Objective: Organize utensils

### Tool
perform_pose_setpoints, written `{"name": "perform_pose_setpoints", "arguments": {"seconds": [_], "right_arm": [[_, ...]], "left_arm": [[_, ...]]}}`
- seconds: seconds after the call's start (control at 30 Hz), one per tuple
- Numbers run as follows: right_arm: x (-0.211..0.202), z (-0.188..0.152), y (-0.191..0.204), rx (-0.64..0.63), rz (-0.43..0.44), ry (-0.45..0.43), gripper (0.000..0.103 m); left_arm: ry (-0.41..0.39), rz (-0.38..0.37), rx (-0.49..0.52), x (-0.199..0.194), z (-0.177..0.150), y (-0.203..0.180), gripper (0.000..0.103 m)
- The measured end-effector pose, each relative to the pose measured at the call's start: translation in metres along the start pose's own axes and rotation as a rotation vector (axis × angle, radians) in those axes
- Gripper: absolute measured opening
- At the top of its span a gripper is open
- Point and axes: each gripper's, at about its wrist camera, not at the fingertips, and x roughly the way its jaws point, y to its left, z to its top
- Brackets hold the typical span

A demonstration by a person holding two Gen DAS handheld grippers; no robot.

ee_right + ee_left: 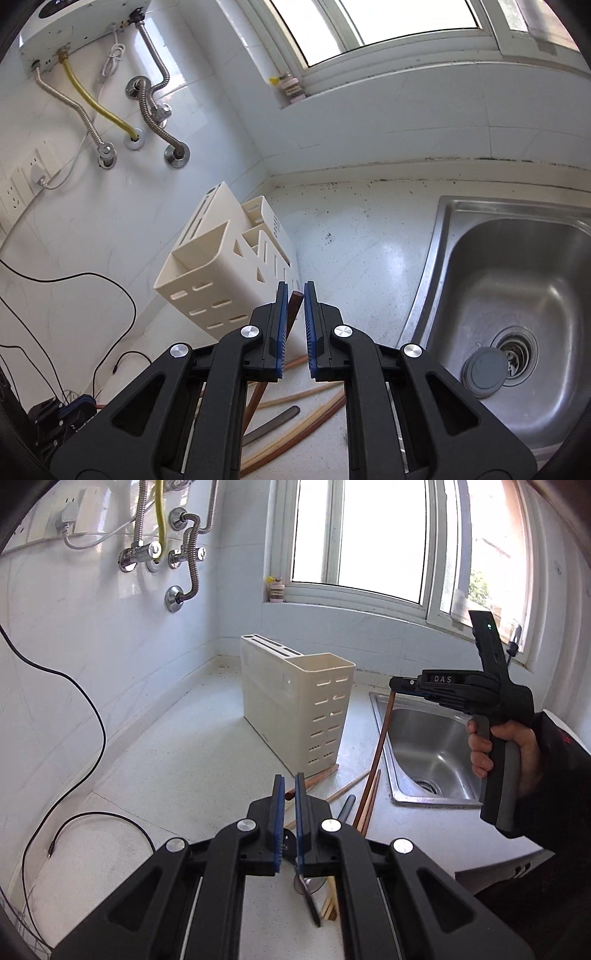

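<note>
Gripping a slender brown wooden chopstick (294, 306), right gripper (295, 295) pinches it.

The utensil holder (295, 701) blocks the tabletop (166, 775) corner; bare tabletop left of it, loose chopsticks (347, 786) crowding its front.

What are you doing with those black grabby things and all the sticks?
A person is tidying utensils with two handheld tongs. The right tongs are shut on a brown chopstick, lifted off the counter. The left tongs pinch a metal utensil. More chopsticks lie near the cream holder, beside the sink.
</note>
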Motion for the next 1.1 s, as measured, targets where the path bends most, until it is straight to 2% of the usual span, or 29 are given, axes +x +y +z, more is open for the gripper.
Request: {"name": "perform_pose_setpoints", "arguments": {"seconds": [0.3, 0.6, 1.1], "right_arm": [[-0.021, 0.023, 0.015, -0.135, 0.045, -0.063, 0.008], [-0.049, 0.033, 0.026, -0.232, 0.112, -0.121, 0.007], [-0.067, 0.041, 0.034, -0.277, 0.132, -0.167, 0.007]], "left_arm": [[-0.046, 0.109, -0.056, 0.002, 0.023, -0.022, 0.005], [-0.053, 0.161, -0.104, 0.015, 0.051, -0.027, 0.005], [-0.118, 0.169, -0.211, 0.017, 0.073, -0.027, 0.004]]}}
